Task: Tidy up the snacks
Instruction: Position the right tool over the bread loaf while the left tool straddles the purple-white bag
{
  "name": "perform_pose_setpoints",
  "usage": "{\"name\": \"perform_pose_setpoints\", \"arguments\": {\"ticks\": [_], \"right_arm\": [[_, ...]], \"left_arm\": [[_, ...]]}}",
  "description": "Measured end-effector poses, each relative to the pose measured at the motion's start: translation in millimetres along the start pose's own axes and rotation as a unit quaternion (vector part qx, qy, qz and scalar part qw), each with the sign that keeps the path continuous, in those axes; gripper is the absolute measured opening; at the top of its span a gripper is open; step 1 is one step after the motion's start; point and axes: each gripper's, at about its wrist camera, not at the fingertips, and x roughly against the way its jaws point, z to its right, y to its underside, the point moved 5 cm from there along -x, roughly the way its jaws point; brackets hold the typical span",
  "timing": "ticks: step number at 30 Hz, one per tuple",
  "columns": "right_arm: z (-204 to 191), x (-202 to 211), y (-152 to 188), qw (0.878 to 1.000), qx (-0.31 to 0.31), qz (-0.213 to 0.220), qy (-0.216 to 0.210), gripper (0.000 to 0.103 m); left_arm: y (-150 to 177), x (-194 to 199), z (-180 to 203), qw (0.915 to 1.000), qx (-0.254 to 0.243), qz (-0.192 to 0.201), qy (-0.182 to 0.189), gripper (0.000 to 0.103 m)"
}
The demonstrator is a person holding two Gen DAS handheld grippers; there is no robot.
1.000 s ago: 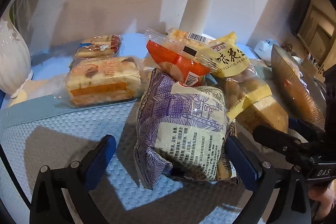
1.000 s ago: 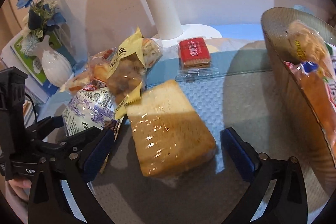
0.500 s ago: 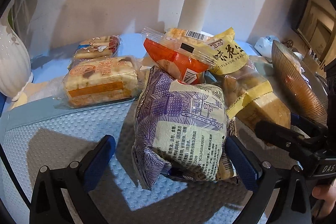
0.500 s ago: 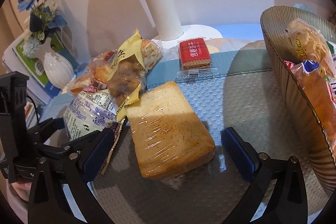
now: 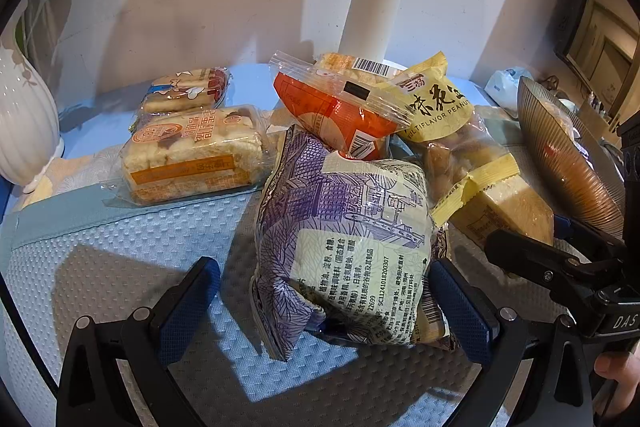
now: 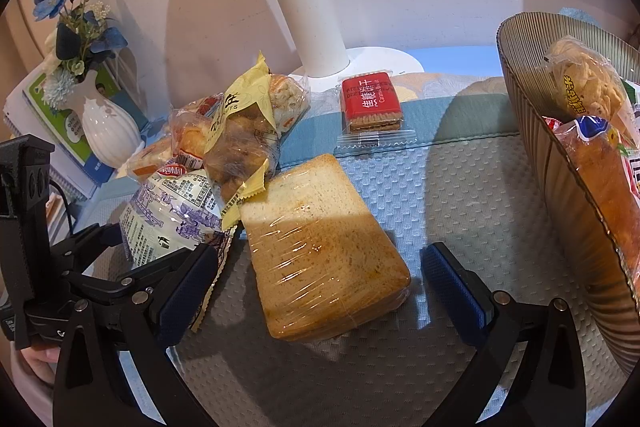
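Snacks are lying heaped on the blue mat (image 6: 460, 187); the ribbed basket (image 6: 532, 131) is holding more at right. The wrapped bread slab (image 6: 320, 247) is sitting between the wide-open right gripper (image 6: 320, 283), the purple packet (image 5: 344, 227) between the wide-open left gripper (image 5: 328, 303), each gripping nothing. The peanut bag (image 6: 240, 131) is leaning over both.

A white lamp post (image 6: 308, 23) rises from its round base against the wall, ahead of the gripper; a white vase (image 6: 106, 127) of blue flowers (image 6: 74, 23) far left; a textured mat (image 6: 452, 187) underneath.
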Motion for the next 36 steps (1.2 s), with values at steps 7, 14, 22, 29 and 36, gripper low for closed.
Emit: {"name": "perform_pose_setpoints", "arguments": {"ticks": [7,14,22,29,36], "right_arm": [[-0.1,0.0,0.0,1.000,0.000,0.000,0.000,0.103],[-0.6,0.2,0.1,1.000,0.000,0.000,-0.001,0.103],[-0.1,0.1,0.1,1.000,0.000,0.000,-0.001,0.103],[0.3,0.1,0.5,1.000,0.000,0.000,-0.001,0.103],[-0.2,0.5,-0.9,1.000,-0.009,0.004,-0.007,0.103]], "left_arm": [[0.1,0.1,0.0,1.0000,0.000,0.000,0.000,0.103],[0.1,0.2,-0.1,1.0000,0.000,0.000,0.000,0.103],[0.0,0.4,-0.3,1.0000,0.000,0.000,0.000,0.103],[0.2,-0.1,0.0,1.0000,0.001,0.000,0.000,0.103],[0.0,0.7,-0.8,1.0000,0.000,0.000,0.000,0.103]]}}
